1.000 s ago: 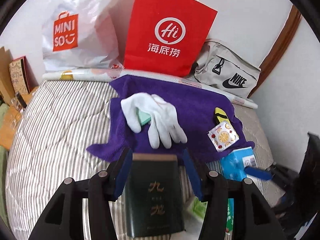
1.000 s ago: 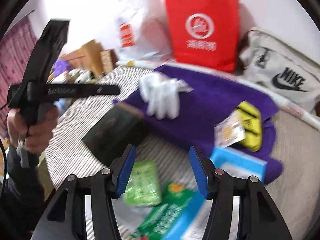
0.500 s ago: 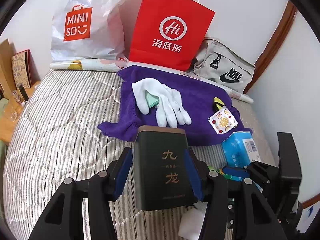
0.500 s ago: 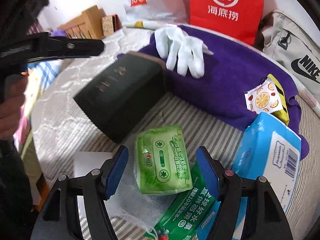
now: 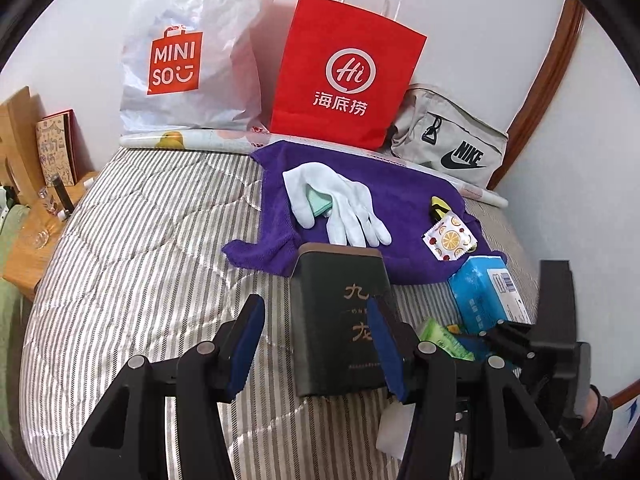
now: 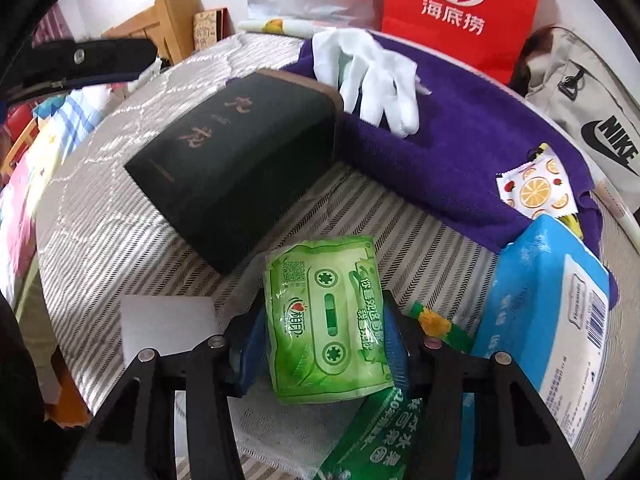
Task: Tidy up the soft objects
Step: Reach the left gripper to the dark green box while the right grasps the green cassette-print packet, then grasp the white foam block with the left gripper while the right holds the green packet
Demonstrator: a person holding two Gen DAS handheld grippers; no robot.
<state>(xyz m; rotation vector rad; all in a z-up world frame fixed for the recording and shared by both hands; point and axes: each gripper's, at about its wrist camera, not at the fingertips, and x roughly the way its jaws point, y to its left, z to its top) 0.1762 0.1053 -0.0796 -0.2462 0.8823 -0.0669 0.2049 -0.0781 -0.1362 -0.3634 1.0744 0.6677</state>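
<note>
A green tissue pack [image 6: 328, 320] lies on the striped bed between the blue pads of my right gripper [image 6: 325, 312]. Its jaws are closing and both pads touch the pack's sides. My left gripper [image 5: 314, 312] hangs open above a dark green box [image 5: 332, 280] that rests on the bed against the edge of a purple towel [image 5: 400, 200]. It holds nothing. White gloves [image 5: 340, 208] and an orange-print sachet [image 5: 450, 238] lie on the towel. A blue tissue pack [image 6: 552, 312] sits to the right of the green one.
A red paper bag [image 5: 344, 80], a white plastic bag [image 5: 188, 60] and a grey sports bag [image 5: 452, 140] stand along the wall behind the bed. A wooden side table [image 5: 36, 232] is at the left. A white card [image 6: 168, 324] and another green pack [image 6: 372, 440] lie near the right gripper.
The right gripper came down over the green tissue pack, widened, then narrowed onto its sides. The left gripper drifted left, so the dark box now sits behind its right finger.
</note>
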